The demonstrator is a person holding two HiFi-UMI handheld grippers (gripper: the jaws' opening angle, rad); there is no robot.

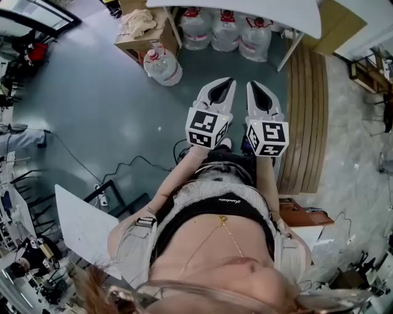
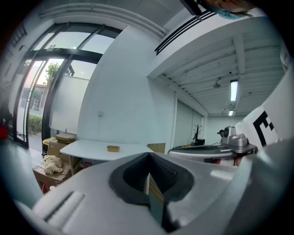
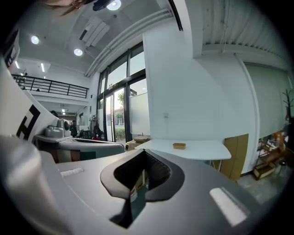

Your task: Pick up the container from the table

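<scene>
The container (image 2: 113, 148) is a small flat tan box lying on a white table (image 2: 92, 150), far ahead in the left gripper view. In the right gripper view the container (image 3: 179, 146) shows on the same table (image 3: 197, 149). From the head view only the table's near edge (image 1: 245, 9) appears at the top, and the container is out of sight. My left gripper (image 1: 229, 80) and right gripper (image 1: 251, 84) are held side by side in front of the person's body, well short of the table. Both have their jaws together with nothing between them.
Large water jugs (image 1: 226, 27) stand under the table, and another jug (image 1: 164, 66) sits on the floor beside a cardboard box (image 1: 140, 27) with cloth on it. Wooden slats (image 1: 307, 116) lie at the right. Cables (image 1: 123, 165) and a white board (image 1: 80, 224) are at the left.
</scene>
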